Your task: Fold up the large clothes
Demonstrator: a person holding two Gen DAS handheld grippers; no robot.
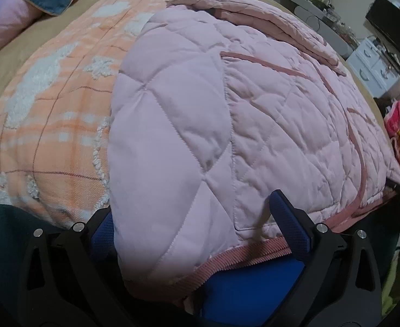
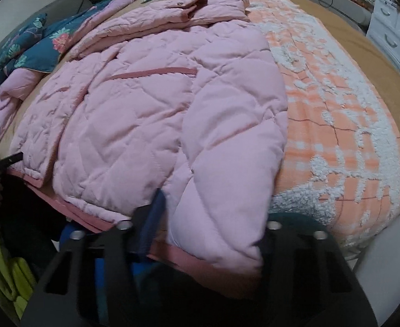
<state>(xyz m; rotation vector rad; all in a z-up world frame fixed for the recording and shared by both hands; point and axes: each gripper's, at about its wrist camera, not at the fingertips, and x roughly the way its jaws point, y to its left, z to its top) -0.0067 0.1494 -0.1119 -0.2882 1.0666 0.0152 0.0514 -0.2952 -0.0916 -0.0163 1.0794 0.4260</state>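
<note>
1. Both tongs work at the near hem of a pale pink quilted padded jacket point(image 1: 227, 114) with darker pink ribbed trim, spread flat on a bed.
2. Left tongs point(image 1: 197, 218), black-framed with blue textured pads, stand wide apart; a jacket sleeve bulges between them, one pad resting on the quilting near the hem, the other hidden behind the sleeve. Whether they pinch the cloth cannot be told.
3. Right tongs point(image 2: 210, 218), blurred, straddle the other sleeve's cuff end; one blue finger point(image 2: 152, 218) lies against the fabric, the other is hidden under it. Its jaws stand partly closed with the sleeve between them; a firm grip cannot be confirmed.
4. No brand, label or legible writing shows on the jacket.
5. Beneath the jacket lies an orange-and-white checked blanket point(image 1: 55, 114) with fluffy white tufts, over a tan bedsheet point(image 2: 374, 54).
6. A teal floral quilt point(image 2: 33, 51) is bunched near the head of the bed.
7. White drawers with curved handles point(image 1: 374, 68) stand beside the bed.
</note>
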